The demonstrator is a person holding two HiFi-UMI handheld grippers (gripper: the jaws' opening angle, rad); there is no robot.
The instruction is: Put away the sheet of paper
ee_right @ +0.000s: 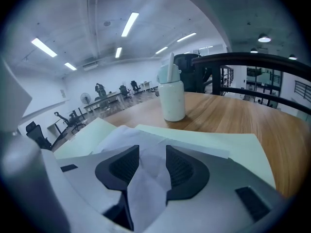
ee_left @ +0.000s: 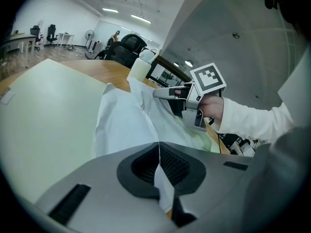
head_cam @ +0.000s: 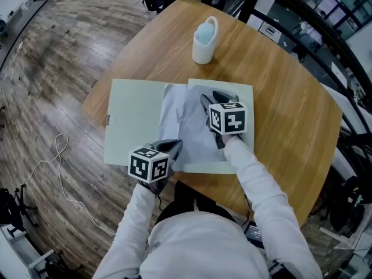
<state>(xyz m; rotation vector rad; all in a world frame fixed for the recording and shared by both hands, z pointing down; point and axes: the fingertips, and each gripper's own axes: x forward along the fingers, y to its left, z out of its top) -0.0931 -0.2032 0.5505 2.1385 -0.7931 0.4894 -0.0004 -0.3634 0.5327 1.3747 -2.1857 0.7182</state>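
Observation:
A pale green folder (head_cam: 133, 121) lies open on the round wooden table (head_cam: 279, 97). A white sheet of paper (head_cam: 186, 127) lies rumpled across its middle and right leaf. My left gripper (head_cam: 173, 148) is at the folder's near edge, shut on the sheet's near edge (ee_left: 163, 188), which stands thin between the pads. My right gripper (head_cam: 214, 100) rests low on the sheet over the right leaf. Its jaws stand apart, and a raised fold of paper (ee_right: 146, 188) runs up between them. From the left gripper view the right gripper (ee_left: 163, 93) shows beyond the lifted paper (ee_left: 126, 125).
A white cup with a handle (head_cam: 204, 39) stands at the table's far side, beyond the folder (ee_right: 233, 149). Black railings and shelving run along the right. A white cable (head_cam: 55, 161) lies on the wooden floor at the left.

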